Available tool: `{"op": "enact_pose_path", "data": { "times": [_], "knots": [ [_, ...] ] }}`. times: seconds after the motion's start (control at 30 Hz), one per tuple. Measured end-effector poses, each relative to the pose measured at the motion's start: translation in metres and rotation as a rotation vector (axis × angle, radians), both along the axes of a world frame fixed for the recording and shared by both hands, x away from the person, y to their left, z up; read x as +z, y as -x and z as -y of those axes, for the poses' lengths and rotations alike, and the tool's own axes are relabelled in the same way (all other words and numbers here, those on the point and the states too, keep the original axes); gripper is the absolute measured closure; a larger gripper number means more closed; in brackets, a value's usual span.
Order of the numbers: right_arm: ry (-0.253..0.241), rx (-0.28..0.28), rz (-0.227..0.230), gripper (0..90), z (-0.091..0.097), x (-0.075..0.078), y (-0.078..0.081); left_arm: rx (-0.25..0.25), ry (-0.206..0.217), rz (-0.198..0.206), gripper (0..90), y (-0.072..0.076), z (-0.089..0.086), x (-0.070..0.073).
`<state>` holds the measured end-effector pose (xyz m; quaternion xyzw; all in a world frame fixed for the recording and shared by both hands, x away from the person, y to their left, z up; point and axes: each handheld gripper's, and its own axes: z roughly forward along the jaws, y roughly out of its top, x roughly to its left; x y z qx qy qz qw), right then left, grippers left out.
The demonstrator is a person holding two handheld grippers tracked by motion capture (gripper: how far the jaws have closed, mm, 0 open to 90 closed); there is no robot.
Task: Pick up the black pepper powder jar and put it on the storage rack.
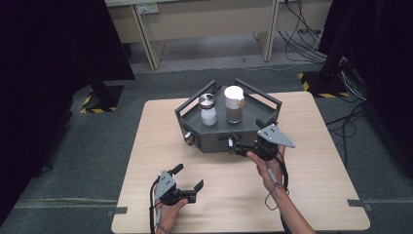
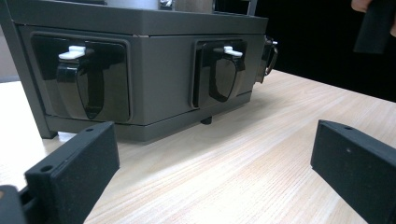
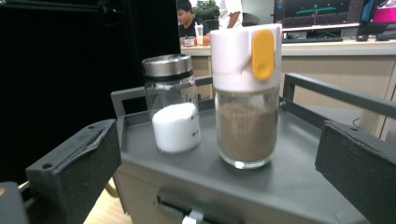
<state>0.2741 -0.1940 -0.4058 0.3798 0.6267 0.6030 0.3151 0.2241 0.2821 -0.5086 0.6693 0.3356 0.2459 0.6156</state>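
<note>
While the right gripper [image 1: 242,144] hangs at the front edge of the grey rack [image 1: 214,139], its jaws stand wide apart with nothing between them; from the right gripper view it looks straight at the brown spice jar [image 3: 246,95] with the white cap and yellow tab, which stands upright on the rack's top shelf; just beside that jar, apart from it, stands the salt shaker [image 3: 172,105] with the metal lid, half full of white grains. Down at the near side of the wooden table [image 1: 311,185], the left gripper [image 1: 190,178] sits low, jaws also spread and holding nothing; it faces the rack's front, where two dark drawer pulls [image 2: 81,84] with white clips show. My read: a pick of the spice jar is being lined up, hardly begun; neither jar has been touched; the approach, the closing of the jaws and the lift are all left to do.
</note>
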Motion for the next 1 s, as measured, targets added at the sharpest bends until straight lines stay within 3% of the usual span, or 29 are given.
{"op": "enact_pose_path", "data": {
  "times": [0.5, 1.0],
  "knots": [
    [0.020, 0.038, 0.012, 0.3, 0.011, -0.022, 0.026, -0.002, -0.002, -0.001, 0.4, 0.001, 0.001, -0.001],
    [0.025, 0.039, 0.007, 0.3, 0.023, -0.033, 0.040, -0.004, -0.004, -0.003, 0.4, 0.000, 0.002, -0.001]
  ]
}}
